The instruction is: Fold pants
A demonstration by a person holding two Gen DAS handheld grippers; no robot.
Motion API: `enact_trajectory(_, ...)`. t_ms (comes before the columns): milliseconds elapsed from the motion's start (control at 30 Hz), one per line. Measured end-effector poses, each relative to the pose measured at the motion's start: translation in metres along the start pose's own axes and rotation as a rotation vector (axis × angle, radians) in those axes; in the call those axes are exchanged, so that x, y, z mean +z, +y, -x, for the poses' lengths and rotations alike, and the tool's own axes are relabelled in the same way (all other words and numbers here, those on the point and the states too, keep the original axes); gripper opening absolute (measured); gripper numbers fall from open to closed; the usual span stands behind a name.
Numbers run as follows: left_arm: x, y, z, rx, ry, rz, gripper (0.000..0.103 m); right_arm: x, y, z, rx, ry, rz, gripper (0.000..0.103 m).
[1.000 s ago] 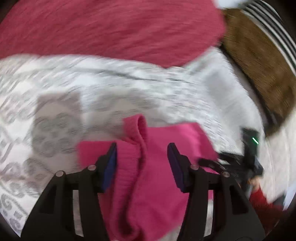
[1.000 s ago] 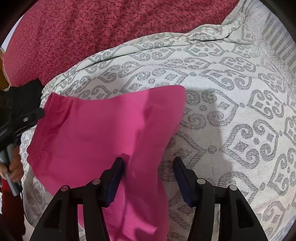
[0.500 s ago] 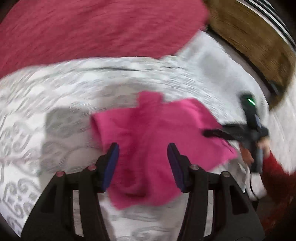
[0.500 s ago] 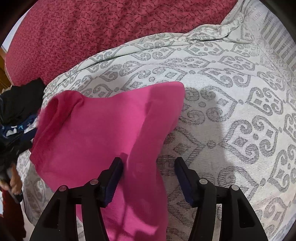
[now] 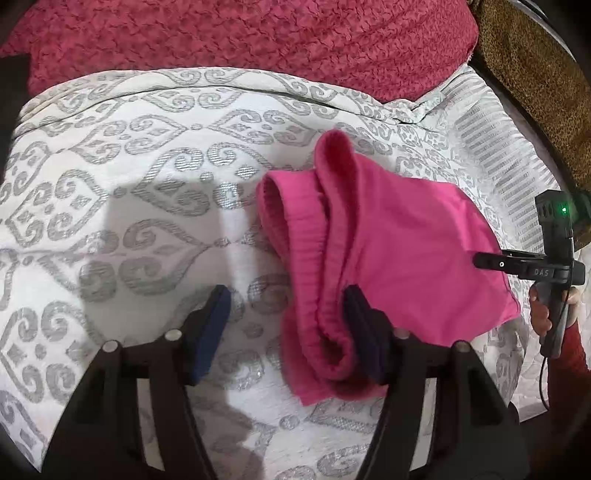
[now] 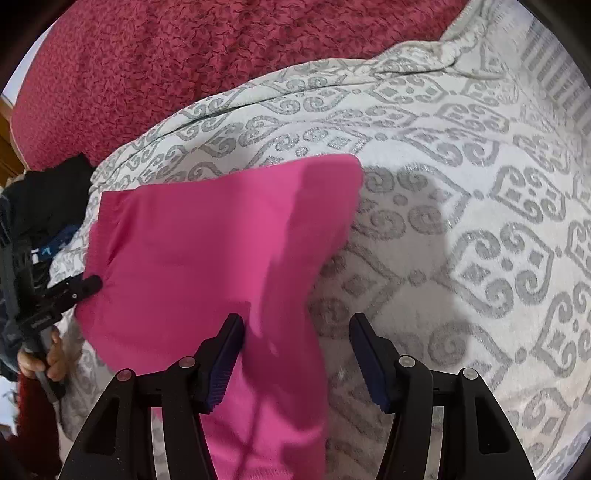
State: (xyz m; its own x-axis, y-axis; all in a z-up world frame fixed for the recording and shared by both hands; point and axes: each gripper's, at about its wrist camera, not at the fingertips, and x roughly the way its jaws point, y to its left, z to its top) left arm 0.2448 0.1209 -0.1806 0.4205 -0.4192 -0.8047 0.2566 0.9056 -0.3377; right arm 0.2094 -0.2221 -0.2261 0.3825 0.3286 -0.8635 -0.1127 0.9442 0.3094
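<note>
The bright pink pants (image 5: pixel 399 254) lie bunched on the white and grey patterned bedspread (image 5: pixel 140 206); the ribbed waistband is folded over at their left side. My left gripper (image 5: pixel 286 317) is open; the waistband lies between its fingers, against the right finger. In the right wrist view the pants (image 6: pixel 207 258) spread flat to the left, with a strip of fabric running down between the fingers of my open right gripper (image 6: pixel 295 354). The right gripper also shows in the left wrist view (image 5: pixel 491 260) at the pants' right edge. The left gripper shows in the right wrist view (image 6: pixel 86 286).
A dark red textured blanket (image 5: pixel 258 33) lies along the far side of the bed. A leopard-print fabric (image 5: pixel 535 85) is at the far right. Dark clothes (image 6: pixel 48 206) are piled at the bed's left edge in the right wrist view.
The left gripper has shifted left, so the pants now sit to its right with only the waistband between its fingers. The pants have dropped and lie flatter. The right gripper has hardly moved.
</note>
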Motion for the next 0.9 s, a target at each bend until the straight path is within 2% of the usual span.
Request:
enact_trajectory(67, 0.003, -0.001, 0.002, -0.004, 0.006, 0.009, 0.064, -0.004, -0.006, 0.005, 0.031, 0.016, -0.025, 0.061)
enact_trajectory(167, 0.01, -0.001, -0.002, -0.109, 0.042, 0.044, 0.064, -0.017, -0.011, 0.012, 0.107, 0.053, -0.05, 0.061)
enact_trajectory(200, 0.01, -0.003, -0.007, -0.112, 0.067, 0.047, 0.064, -0.022, -0.012, 0.012, 0.121, 0.061, -0.054, 0.061)
enact_trajectory(233, 0.01, -0.006, -0.014, -0.086, 0.088, 0.035, 0.064, -0.027, -0.013, 0.014, 0.125, 0.053, -0.058, 0.058)
enact_trajectory(267, 0.008, -0.009, -0.019, -0.063, 0.093, 0.017, 0.064, -0.03, -0.013, 0.016, 0.119, 0.04, -0.058, 0.049)
enact_trajectory(300, 0.008, -0.012, -0.019, -0.052, 0.076, 0.004, 0.065, -0.032, -0.014, 0.018, 0.127, 0.039, -0.065, 0.014)
enact_trajectory(433, 0.004, -0.016, -0.016, -0.051, 0.05, 0.001, 0.062, -0.036, -0.027, 0.024, 0.196, 0.058, -0.196, 0.013)
enact_trajectory(467, 0.003, -0.014, -0.015, -0.055, 0.048, 0.006, 0.062, -0.038, -0.034, 0.02, 0.221, 0.08, -0.246, 0.013)
enact_trajectory(533, 0.003, -0.009, -0.015, -0.072, 0.044, 0.024, 0.062, -0.039, -0.051, 0.011, 0.261, 0.121, -0.345, 0.022)
enact_trajectory(567, 0.003, -0.008, -0.015, -0.077, 0.045, 0.032, 0.062, -0.038, -0.056, 0.009, 0.291, 0.124, -0.366, 0.023)
enact_trajectory(633, 0.005, -0.005, -0.016, -0.087, 0.053, 0.054, 0.062, -0.03, -0.053, 0.013, 0.262, 0.106, -0.34, 0.033)
enact_trajectory(667, 0.008, -0.005, -0.017, -0.088, 0.059, 0.061, 0.062, -0.022, -0.047, 0.016, 0.224, 0.082, -0.299, 0.04)
enact_trajectory(700, 0.011, -0.002, -0.018, -0.09, 0.064, 0.072, 0.062, -0.012, -0.04, 0.017, 0.194, 0.053, -0.248, 0.061)
enact_trajectory(733, 0.014, 0.0, -0.019, -0.092, 0.07, 0.09, 0.062, -0.004, -0.036, 0.017, 0.182, 0.028, -0.212, 0.074)
enact_trajectory(800, 0.02, 0.004, -0.022, -0.096, 0.082, 0.115, 0.065, 0.01, -0.035, 0.011, 0.163, 0.004, -0.209, 0.075)
enact_trajectory(900, 0.027, 0.005, -0.027, -0.088, 0.091, 0.116, 0.069, 0.026, -0.029, -0.007, 0.213, 0.025, -0.2, 0.075)
